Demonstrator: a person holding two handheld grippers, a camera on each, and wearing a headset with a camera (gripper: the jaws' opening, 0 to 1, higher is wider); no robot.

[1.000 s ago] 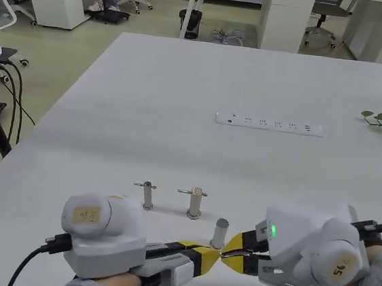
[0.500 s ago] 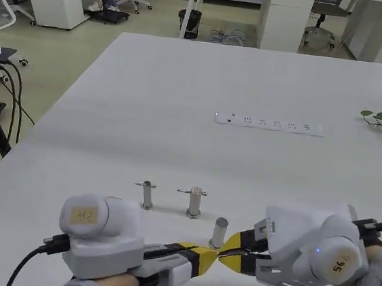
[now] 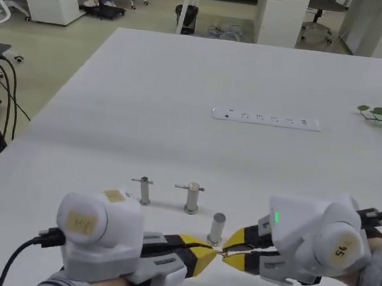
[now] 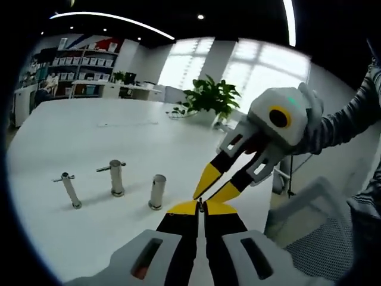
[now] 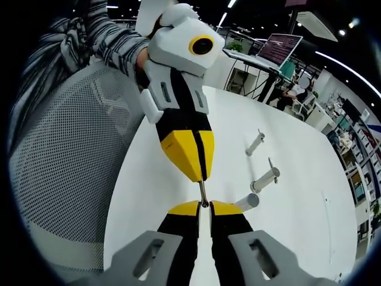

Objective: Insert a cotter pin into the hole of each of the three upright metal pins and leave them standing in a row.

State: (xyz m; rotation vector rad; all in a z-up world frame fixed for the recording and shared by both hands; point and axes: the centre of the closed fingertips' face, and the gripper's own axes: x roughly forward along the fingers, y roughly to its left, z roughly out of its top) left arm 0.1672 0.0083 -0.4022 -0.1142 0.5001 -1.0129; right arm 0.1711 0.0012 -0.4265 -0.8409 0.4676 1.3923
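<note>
By the table's (image 3: 266,76) near edge, two fitted pins (image 3: 192,198) and, rightmost, a bare pin (image 3: 217,228) stand in a row. Just in front of it the left gripper (image 3: 213,253) and right gripper (image 3: 227,251) meet tip to tip, jaws pressed together, both seemingly pinching one cotter pin (image 5: 202,192).

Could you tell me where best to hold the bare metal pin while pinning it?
Grip the bare metal pin low on its shaft, level, from the near left. It stands upright, and the finished pins carry their cotter pins near the top, so probably keep that end free.
</note>
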